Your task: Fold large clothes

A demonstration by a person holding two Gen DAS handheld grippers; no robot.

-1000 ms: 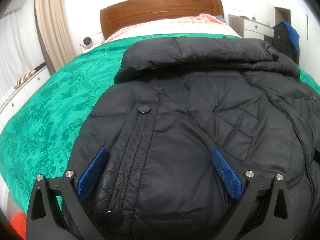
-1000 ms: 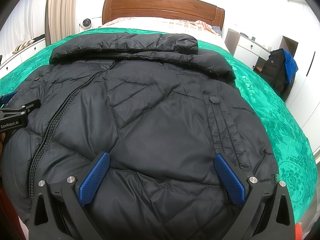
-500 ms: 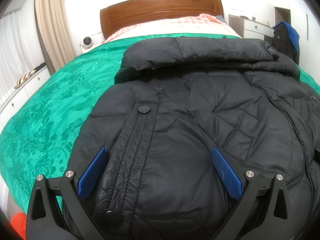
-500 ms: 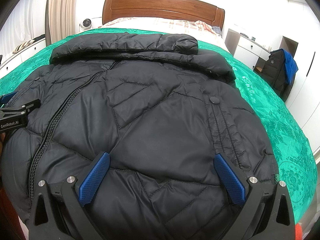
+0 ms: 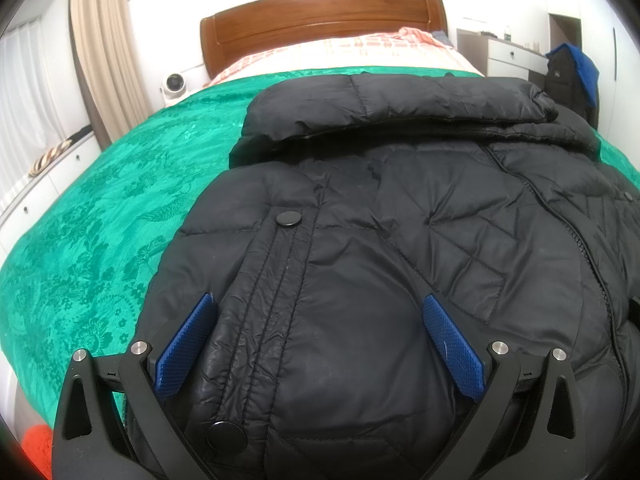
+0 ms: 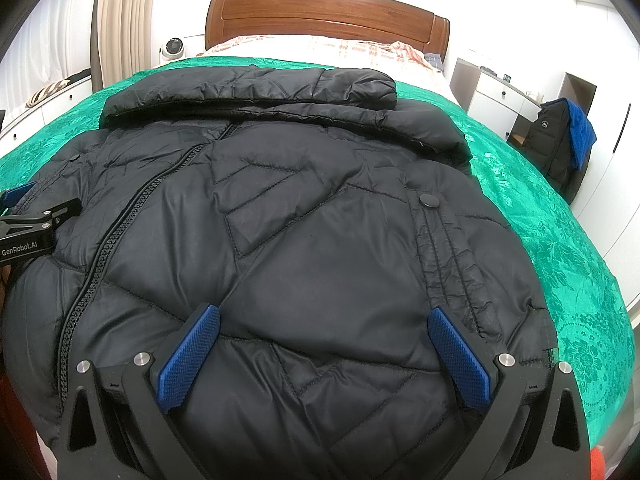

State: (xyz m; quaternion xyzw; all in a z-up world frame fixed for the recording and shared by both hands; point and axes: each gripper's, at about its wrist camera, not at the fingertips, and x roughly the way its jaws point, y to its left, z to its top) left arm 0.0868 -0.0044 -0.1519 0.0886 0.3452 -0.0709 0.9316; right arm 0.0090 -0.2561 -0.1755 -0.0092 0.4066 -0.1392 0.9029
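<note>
In the left wrist view, a bed with a green patterned bedspread point(image 5: 100, 216) fills the room, and behind it stands a brown wooden headboard point(image 5: 324, 12). A small white camera point(image 5: 174, 84) sits at the left of the headboard, beside a beige curtain point(image 5: 100, 52). At the far right a dark bag with a blue cloth point(image 5: 572, 80) stands near a white drawer cabinet point(image 5: 508, 56). The black puffer jacket point(image 5: 380, 240) lies front side up on the bedspread, its hood folded flat at the top. The left gripper point(image 5: 320, 348) is low over the jacket's lower part, its blue textured fingers point(image 5: 184, 348) spread wide with the fabric bulging between them, not pinched.

In the right wrist view, the same jacket point(image 6: 300, 240) shows its quilted, slightly shiny surface, a black zipper point(image 6: 104, 256) running along the left and a round snap button point(image 6: 429, 201). The right gripper point(image 6: 320, 360) also hovers at the hem, fingers point(image 6: 460, 360) wide apart. The left gripper point(image 6: 28, 232) shows at the left edge.
</note>
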